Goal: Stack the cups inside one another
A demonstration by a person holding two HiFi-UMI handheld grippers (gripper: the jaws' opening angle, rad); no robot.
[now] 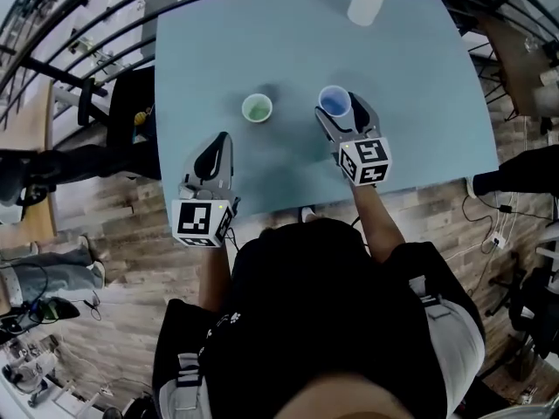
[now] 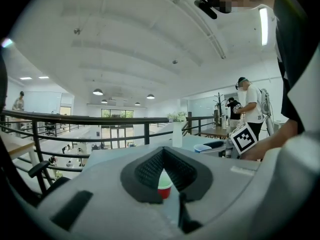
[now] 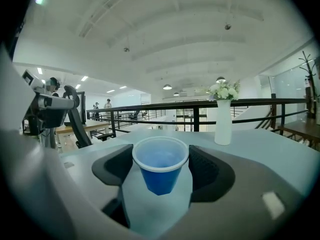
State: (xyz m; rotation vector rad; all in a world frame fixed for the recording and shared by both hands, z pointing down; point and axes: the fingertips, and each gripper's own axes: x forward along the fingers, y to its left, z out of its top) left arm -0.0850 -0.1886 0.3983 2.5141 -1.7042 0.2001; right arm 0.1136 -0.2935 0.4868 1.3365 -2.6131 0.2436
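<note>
My right claw (image 3: 161, 156): it was clamped on the blue cup (image 3: 160, 166), jaws spread wide, one dark pad pressed to each side of the cup just under the rim.
Blue cup: it sat upright between those jaws, mouth up. Its base was clear of the table (image 1: 410, 129), with bare tabletop showing beneath it in the right gripper view.
My left claw (image 2: 163, 153): it was closed on nothing. The ribbed pads (image 2: 145, 171) met at their tips, leaving only a narrow wedge of gap below them.
Green-lined cup (image 1: 257, 108): it stood upright on the table, alone, ahead of my left claw and apart from it. Through the wedge between the left pads I saw its green inside and red outer wall.
The two cups: they were near each other but not touching, the blue one to the right of the green-lined one in the head view. Neither was inside the other.
My claws: both were over the near half of the table, left one nearer the front edge, right one further in.
Vase (image 3: 222, 126): white and upright, it held pale flowers (image 3: 223, 90) and stood at the far edge of the table, well beyond the blue cup.
Railing (image 3: 150, 107): a dark rail ran behind the table.
</note>
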